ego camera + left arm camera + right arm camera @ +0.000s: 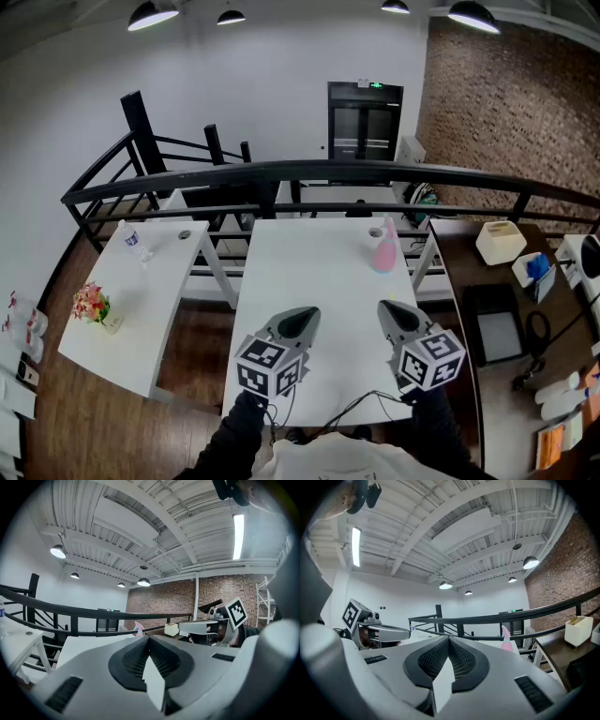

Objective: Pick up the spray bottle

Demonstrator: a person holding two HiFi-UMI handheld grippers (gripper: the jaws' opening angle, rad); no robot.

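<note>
A pink spray bottle (383, 250) stands upright at the far right of the white table (319, 281). It shows small and distant in the left gripper view (138, 628) and in the right gripper view (506, 640). My left gripper (307, 318) hovers over the near middle of the table, jaws together, nothing between them. My right gripper (389, 310) is beside it to the right, also shut and empty, well short of the bottle. Each gripper sees the other one alongside.
A black railing (281, 178) runs behind the table. A second white table (131, 291) at the left carries a water bottle (131, 238) and flowers (92, 304). A dark desk (506, 309) with a white box (500, 241) stands at the right.
</note>
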